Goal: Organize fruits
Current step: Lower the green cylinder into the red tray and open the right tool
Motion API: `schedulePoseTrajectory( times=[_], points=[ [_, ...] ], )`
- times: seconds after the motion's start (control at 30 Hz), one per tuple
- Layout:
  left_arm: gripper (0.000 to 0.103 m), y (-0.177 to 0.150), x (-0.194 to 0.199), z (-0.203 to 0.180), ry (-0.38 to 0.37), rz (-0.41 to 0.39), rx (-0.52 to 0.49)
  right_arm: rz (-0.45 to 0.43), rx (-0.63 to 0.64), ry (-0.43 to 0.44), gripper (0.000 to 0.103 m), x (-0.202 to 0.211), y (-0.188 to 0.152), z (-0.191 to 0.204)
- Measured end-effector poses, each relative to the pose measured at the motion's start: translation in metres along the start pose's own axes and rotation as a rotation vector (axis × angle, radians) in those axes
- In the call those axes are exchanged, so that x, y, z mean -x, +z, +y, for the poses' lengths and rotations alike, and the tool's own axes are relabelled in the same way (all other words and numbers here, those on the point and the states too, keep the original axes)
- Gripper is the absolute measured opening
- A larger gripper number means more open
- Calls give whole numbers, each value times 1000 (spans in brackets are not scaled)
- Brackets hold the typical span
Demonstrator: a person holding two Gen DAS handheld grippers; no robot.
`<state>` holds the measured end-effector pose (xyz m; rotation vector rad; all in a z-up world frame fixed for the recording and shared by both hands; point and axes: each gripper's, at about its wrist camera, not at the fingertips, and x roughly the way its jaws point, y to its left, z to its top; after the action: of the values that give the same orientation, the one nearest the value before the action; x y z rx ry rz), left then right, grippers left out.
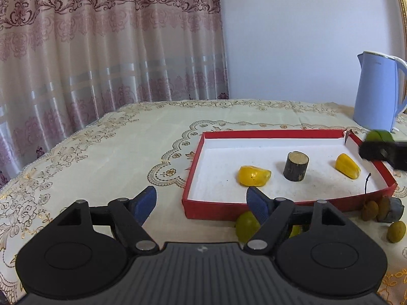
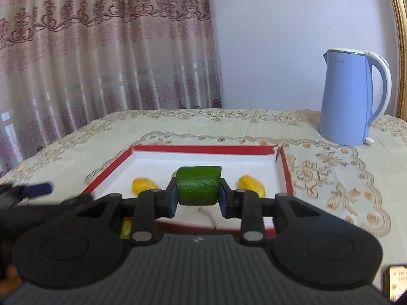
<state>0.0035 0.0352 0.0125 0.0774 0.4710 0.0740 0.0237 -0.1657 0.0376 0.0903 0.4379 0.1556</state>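
Item: green cucumber chunk, short, glossy-skinned, flat-cut ends, being pinched by the right gripper and hanging over the near part of the red tray. Risk: the slick skin may be slipping from the pads, dropping onto the yellow pieces. The left gripper is hovering agape, empty.

A cream tablecloth is showing gold floral embroidery; a red-walled tray is showing white inside; the kettle is showing pale blue.

I see the tray on the tablecloth, kettle at its two o'clock, wood stub inside.
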Motion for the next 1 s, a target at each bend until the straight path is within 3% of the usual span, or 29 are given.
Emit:
schedulePoseTrajectory(
  times=[0.67,0.87,0.93,1.0],
  points=[
    [78,-4,2,9,-15,3,-10,143,-7,-114,30,-110,25,-25],
    [78,-4,2,9,-12,4,-5,180,-7,-133,30,-126,22,-26],
    [78,-4,3,10,-15,6,-3,174,1,-133,40,-125,21,-25],
    [78,-4,3,10,-17,7,-1,165,20,-137,42,-123,22,-21]
  ],
)
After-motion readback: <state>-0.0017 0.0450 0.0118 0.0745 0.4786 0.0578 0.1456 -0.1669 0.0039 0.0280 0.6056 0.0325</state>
